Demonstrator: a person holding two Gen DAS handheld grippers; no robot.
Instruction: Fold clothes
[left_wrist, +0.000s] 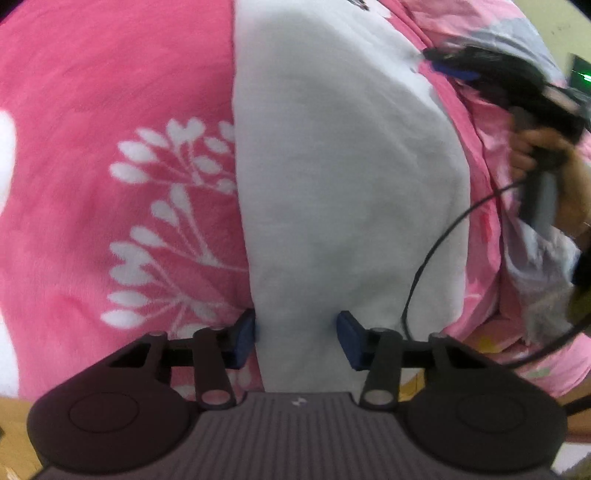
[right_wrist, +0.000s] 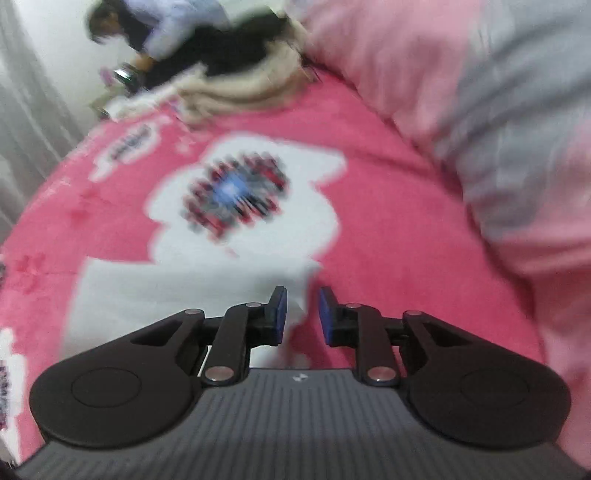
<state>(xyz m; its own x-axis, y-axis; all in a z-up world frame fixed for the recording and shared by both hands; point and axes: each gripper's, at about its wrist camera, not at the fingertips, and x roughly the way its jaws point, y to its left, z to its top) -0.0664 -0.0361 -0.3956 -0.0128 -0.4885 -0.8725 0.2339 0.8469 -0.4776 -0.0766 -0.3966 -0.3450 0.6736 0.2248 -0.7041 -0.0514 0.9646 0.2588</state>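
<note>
A white garment (left_wrist: 332, 177) lies in a long folded strip on a pink blanket (left_wrist: 92, 92) with white flower prints. My left gripper (left_wrist: 297, 338) is open, its blue pads astride the near end of the strip. My right gripper (left_wrist: 448, 66) shows at the far right edge of the garment in the left wrist view, held by a hand (left_wrist: 546, 155). In the right wrist view my right gripper (right_wrist: 301, 314) is open at the corner of the white garment (right_wrist: 192, 291), with nothing between the pads. That view is motion-blurred.
A pink and grey quilt (right_wrist: 498, 110) is bunched along the right. A beige blanket (right_wrist: 240, 92) and a person (right_wrist: 155, 33) are at the far end. A black cable (left_wrist: 436, 243) trails over the garment's right side.
</note>
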